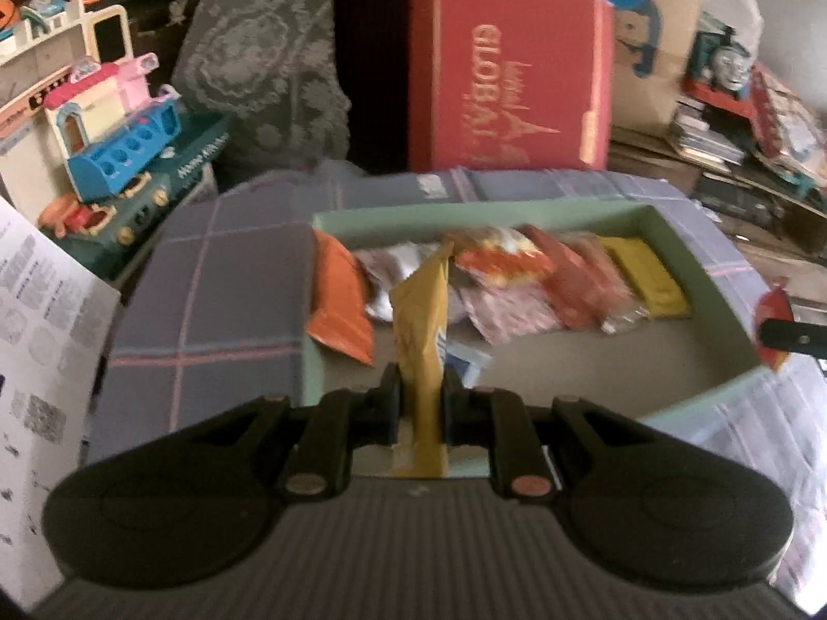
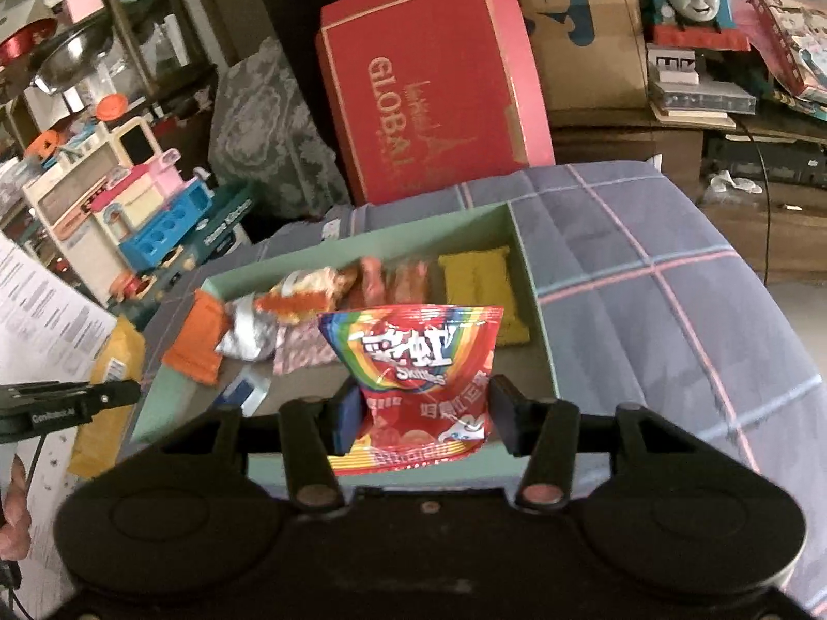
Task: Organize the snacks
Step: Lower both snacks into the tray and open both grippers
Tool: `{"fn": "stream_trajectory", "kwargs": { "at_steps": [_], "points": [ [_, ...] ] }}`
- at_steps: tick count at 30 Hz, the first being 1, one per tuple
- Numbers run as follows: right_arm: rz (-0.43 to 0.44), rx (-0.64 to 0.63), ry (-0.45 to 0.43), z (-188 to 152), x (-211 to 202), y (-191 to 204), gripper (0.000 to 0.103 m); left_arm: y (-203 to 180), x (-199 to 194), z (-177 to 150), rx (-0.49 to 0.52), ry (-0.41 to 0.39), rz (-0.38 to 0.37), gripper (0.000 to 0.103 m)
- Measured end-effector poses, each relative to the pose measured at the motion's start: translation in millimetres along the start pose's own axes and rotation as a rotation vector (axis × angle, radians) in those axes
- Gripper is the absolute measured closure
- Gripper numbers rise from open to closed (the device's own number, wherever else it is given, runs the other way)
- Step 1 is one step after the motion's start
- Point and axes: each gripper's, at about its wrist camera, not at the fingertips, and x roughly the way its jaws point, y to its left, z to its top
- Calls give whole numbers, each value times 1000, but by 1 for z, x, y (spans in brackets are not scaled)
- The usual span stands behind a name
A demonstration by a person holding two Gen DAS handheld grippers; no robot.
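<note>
Several snacks already lie in the pale green box (image 2: 535, 310), which sits on the checked cloth (image 2: 672, 279): an orange packet (image 2: 199, 343) at its left end, a silvery one (image 2: 248, 333) beside it, a red-and-white bag (image 2: 305, 297), a pair of reddish wrappers (image 2: 393, 279), and a yellow packet (image 2: 483, 289) against the right wall. They run in a rough row along the far side, some overlapping, so I judge the sorting well begun but not finished. The near half of the box floor is mostly bare, apart from a small blue-and-white sachet (image 2: 248, 387).

Two snacks are still out of the box, one in each claw. My left gripper (image 1: 419, 387) is clenched tight on a tan pouch (image 1: 421, 320), which stands upright between its fingers above the near left part of the box. My right gripper (image 2: 421, 413) has a red rainbow candy bag (image 2: 413, 361) between its fingers, held up over the near wall of the box. Here the fingers stand fairly wide; the left pad presses into the bag's edge, and the right one looks to be at its other edge, though I cannot be sure of firm contact there.

What remains, as I judge it, is to set both down in the empty near strip.
</note>
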Motion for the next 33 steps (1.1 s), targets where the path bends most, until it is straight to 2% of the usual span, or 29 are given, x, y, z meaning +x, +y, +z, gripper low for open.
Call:
{"fn": "stream_trajectory", "kwargs": {
  "at_steps": [4,10,12,13,14,15,16,17,19,24,33],
  "points": [
    [-33,-2,22,17,30,0,53,10,27,13,-7,26,34,89],
    [-89,-22,84,19,69,-7,53,10,61,11,15,72,54,88],
    [-102,-29,108,17,78,-8,48,6,69,9,26,84,51,87],
    [-107,-35,118,15,81,-6,41,4,71,8,32,86,48,85],
    [-107,-39,120,15,83,-5,23,2,72,7,37,85,44,70],
    [-87,-32,118,14,83,-6,17,-1,73,6,43,83,47,37],
    [-63,-17,112,14,81,-5,0,-4,73,5,46,75,60,22],
    [-67,-14,96,14,79,-4,0,-6,71,3,51,53,78,5],
    [-74,-25,74,14,75,-1,0,-11,65,0,66,16,87,3],
    [-71,-8,80,14,68,-1,0,-15,55,-4,70,22,80,0],
    [-47,41,38,0,33,-4,0,-14,12,-29,14,4,44,0]
  ]
}}
